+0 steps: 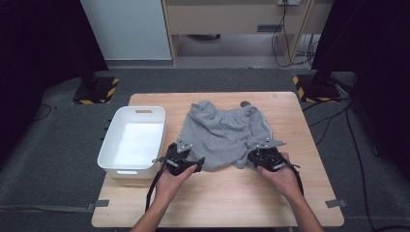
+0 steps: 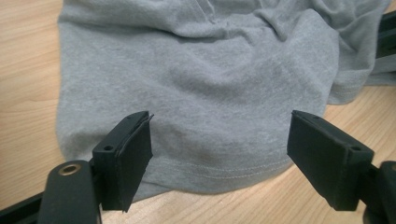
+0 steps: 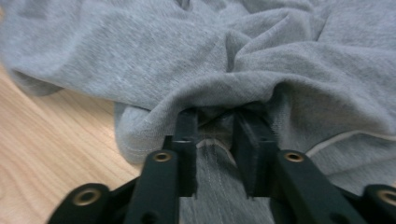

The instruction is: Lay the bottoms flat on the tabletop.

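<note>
Shorts (image 1: 222,135) hem lies between open left tongs (image 2: 219,154); right tongs (image 3: 215,154) seemingly pinch a fold.

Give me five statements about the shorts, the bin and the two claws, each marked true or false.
1. The grey shorts lie on the wooden table. True.
2. The white bin holds folded clothes. False: nothing lies in it.
3. The left claw stands open, its jaws either side of the hem. True.
4. The right claw is clear of the fabric. False: cloth sits bunched between its narrow jaws.
5. The bin stands to the right of the shorts. False: in the high view it stands to their left.
</note>
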